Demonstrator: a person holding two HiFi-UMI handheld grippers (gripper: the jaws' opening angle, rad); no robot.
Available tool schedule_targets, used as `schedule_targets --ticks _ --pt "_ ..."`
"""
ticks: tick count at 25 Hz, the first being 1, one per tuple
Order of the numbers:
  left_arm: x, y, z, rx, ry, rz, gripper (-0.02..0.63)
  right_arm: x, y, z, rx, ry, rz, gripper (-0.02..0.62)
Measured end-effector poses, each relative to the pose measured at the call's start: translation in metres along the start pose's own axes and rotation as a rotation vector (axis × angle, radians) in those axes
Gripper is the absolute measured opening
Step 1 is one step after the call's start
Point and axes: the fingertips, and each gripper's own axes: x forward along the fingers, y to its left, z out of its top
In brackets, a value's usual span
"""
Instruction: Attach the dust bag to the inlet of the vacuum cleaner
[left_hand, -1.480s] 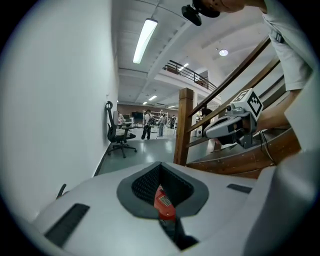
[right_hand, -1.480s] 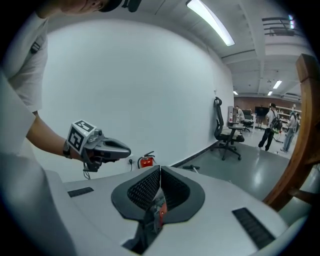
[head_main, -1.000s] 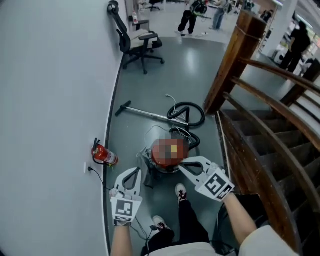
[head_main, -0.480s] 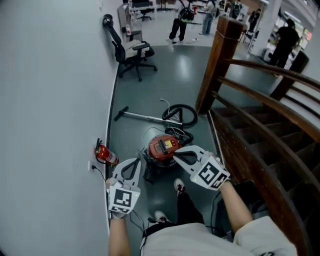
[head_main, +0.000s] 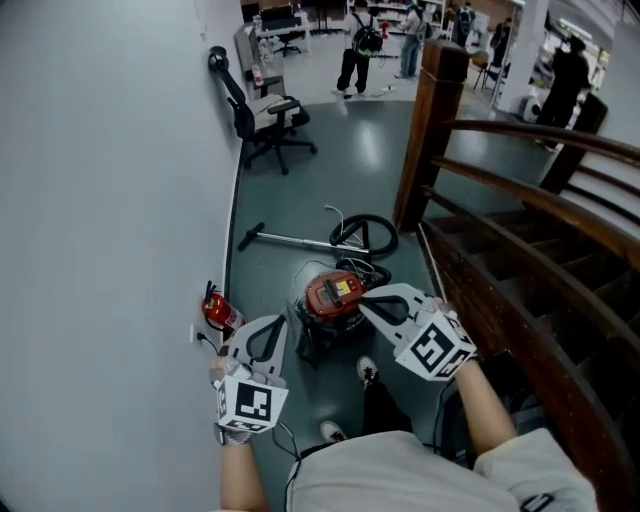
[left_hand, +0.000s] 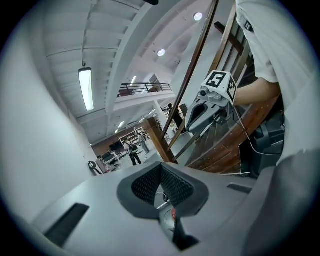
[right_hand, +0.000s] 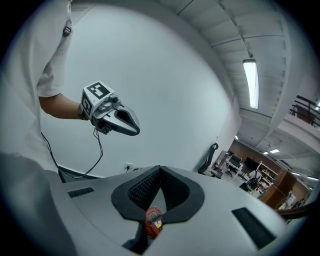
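Observation:
The red vacuum cleaner (head_main: 335, 293) stands on the grey floor far below me, with its black hose (head_main: 365, 232) coiled behind it. A dark part (head_main: 312, 342) sits at its near side; I cannot make out a dust bag. My left gripper (head_main: 272, 322) hangs in the air left of the cleaner, shut and empty. My right gripper (head_main: 368, 300) hangs to the cleaner's right, also shut with nothing in it. In the right gripper view the cleaner (right_hand: 154, 220) shows small below the closed jaws, and the left gripper (right_hand: 132, 126) hovers at upper left.
A red fire extinguisher (head_main: 218, 312) lies by the white wall (head_main: 110, 200) at left. The metal wand (head_main: 290, 238) lies on the floor. A wooden stair railing (head_main: 530, 180) and post (head_main: 425, 130) run along the right. An office chair (head_main: 265, 120) and people stand farther off.
Both grippers have risen together and stay shut. The vacuum cleaner has not moved and now looks smaller and farther below.

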Motion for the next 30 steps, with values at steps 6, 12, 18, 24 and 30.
schedule_targets --ticks 6,12,18,24,30 --pt "-0.025 0.000 0.012 0.006 -0.011 0.021 0.002 -0.016 0.003 0.020 0.008 -0.029 -0.038 0.028" --pt "-0.040 0.004 0.021 0.017 -0.015 0.054 0.002 -0.027 0.005 0.032 0.022 -0.061 -0.057 0.026" --pt "-0.044 0.007 0.026 0.025 -0.025 0.082 0.002 -0.029 0.005 0.037 0.012 -0.064 -0.058 0.026" --pt "-0.042 0.009 0.023 0.027 -0.029 0.102 0.002 -0.029 0.005 0.034 0.017 -0.054 -0.060 0.026" --pt "-0.041 0.008 0.024 0.024 -0.019 0.101 0.002 -0.031 0.003 0.033 0.016 -0.053 -0.067 0.026"
